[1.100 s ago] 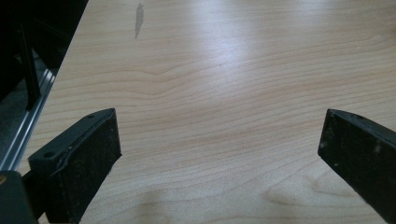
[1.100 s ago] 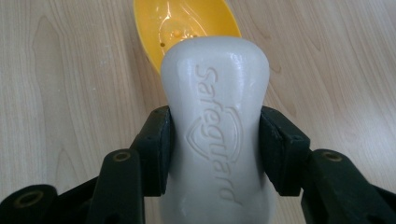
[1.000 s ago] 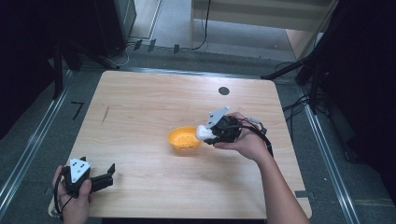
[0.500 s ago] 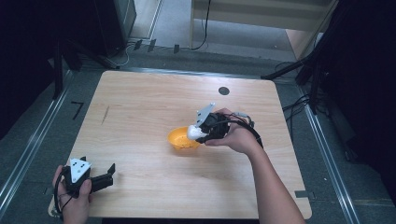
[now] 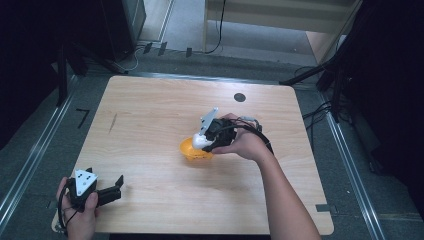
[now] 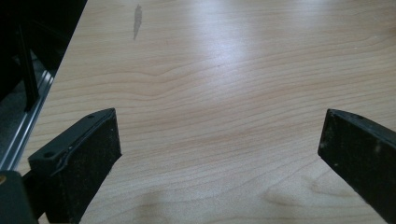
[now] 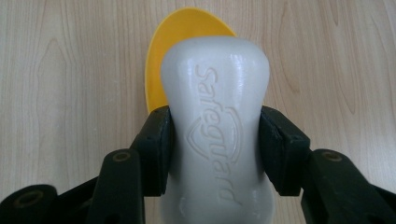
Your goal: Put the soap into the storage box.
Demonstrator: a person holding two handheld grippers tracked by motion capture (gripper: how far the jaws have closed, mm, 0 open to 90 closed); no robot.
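Observation:
A white bar of soap with raised lettering sits clamped between the black jaws of my right gripper, which is shut on it. In the high view the soap hangs at the gripper's tip over an orange dish near the table's middle. The right gripper view looks down on the dish, mostly hidden behind the soap. My left gripper rests at the table's near left corner, held in a hand; its jaws stand wide apart over bare wood.
The wooden table carries a small black round mark at the far right and a faint grey smear at the left. Metal rails run along both sides. Dark equipment and cables stand beyond the far edge.
My right gripper has carried the soap leftward and slightly away, from beside the dish's right rim to over the dish. The left gripper has stayed where it was.

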